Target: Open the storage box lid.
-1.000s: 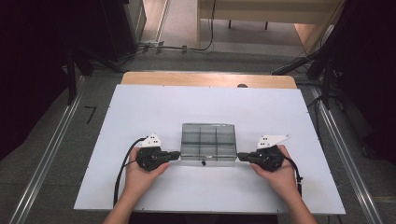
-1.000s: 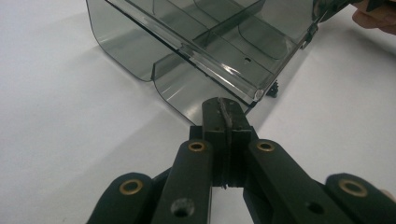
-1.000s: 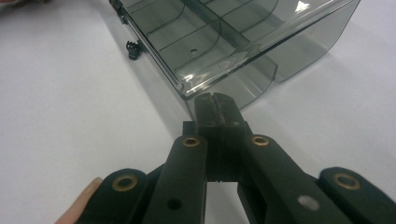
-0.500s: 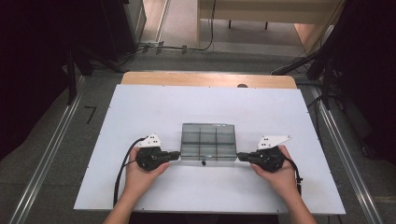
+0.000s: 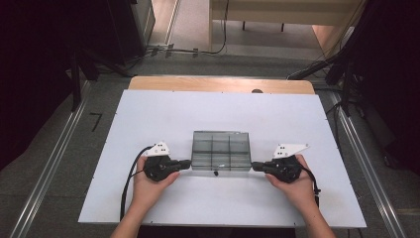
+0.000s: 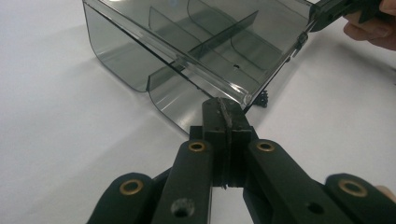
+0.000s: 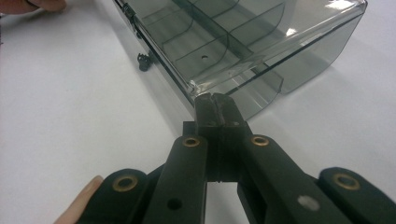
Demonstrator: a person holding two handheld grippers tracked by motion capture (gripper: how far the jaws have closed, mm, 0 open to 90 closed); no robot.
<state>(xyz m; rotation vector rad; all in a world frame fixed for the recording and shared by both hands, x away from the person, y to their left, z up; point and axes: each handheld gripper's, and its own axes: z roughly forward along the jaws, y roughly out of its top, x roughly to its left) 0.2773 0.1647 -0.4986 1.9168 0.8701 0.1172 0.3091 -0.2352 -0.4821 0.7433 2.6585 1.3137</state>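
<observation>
We find the box [image 5: 221,150], a smoky see-through plastic case with inner dividers, lying flat near the middle of the white table [image 5: 163,114], a little toward the near edge. Its lid looks shut; in the left gripper view the box [image 6: 196,51] shows a ridge along its top and a small dark latch low on its near side. In the right gripper view the box [image 7: 243,42] shows the same dividers through the lid.

The left gripper [image 5: 186,163] points at the box's near left corner, jaws pressed together with nothing between them, tips right at the corner; we cannot tell whether they touch it. In its own view the left gripper [image 6: 227,115] sits just under the lid's edge.

The right gripper [image 5: 254,165] mirrors this at the near right corner, jaws likewise together on nothing. In its own view the right gripper [image 7: 215,105] meets the corner of the lid.

Both hands rest on the table.
</observation>
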